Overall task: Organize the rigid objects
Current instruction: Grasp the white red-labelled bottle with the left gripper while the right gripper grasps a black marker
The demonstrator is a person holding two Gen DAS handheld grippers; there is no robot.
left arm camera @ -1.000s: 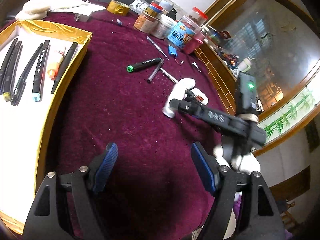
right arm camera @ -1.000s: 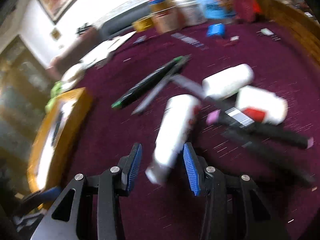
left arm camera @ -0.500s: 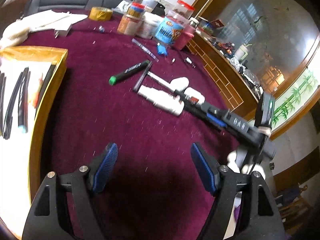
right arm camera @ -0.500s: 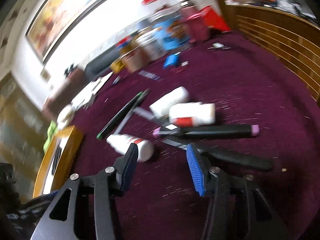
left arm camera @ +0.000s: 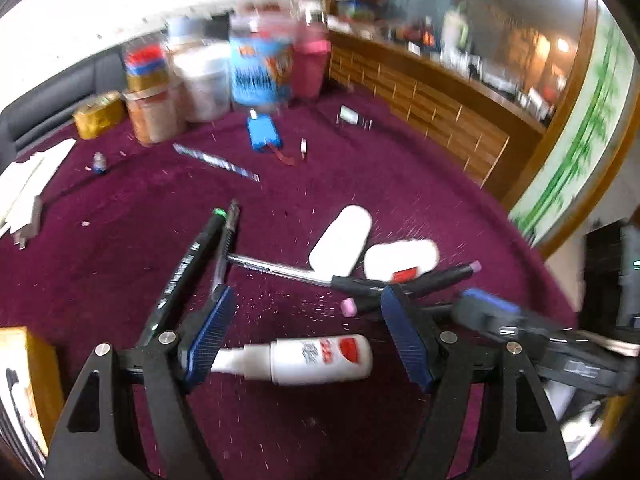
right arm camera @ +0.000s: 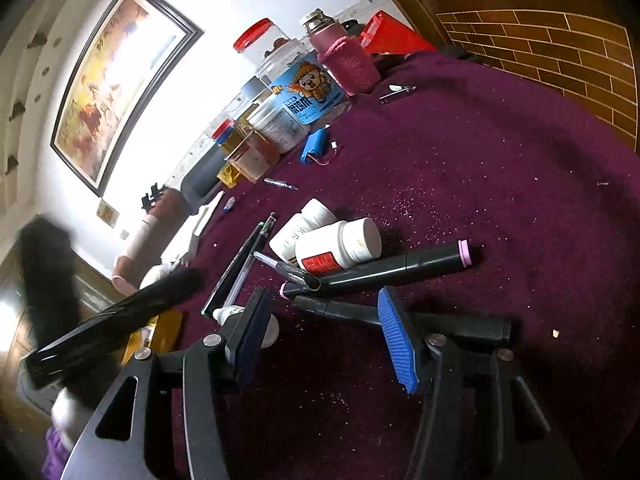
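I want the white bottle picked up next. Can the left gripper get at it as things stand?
Probably yes: the left gripper is open, and the white squeeze bottle lies on the cloth between its fingers, with nothing on top of it.

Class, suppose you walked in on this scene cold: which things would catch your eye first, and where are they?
Probably the white dropper bottle with red label lying on the purple cloth between the open left gripper fingers. Behind it, two white pill bottles lie beside black markers with pink caps. At the back stands a blue cartoon-labelled jar.
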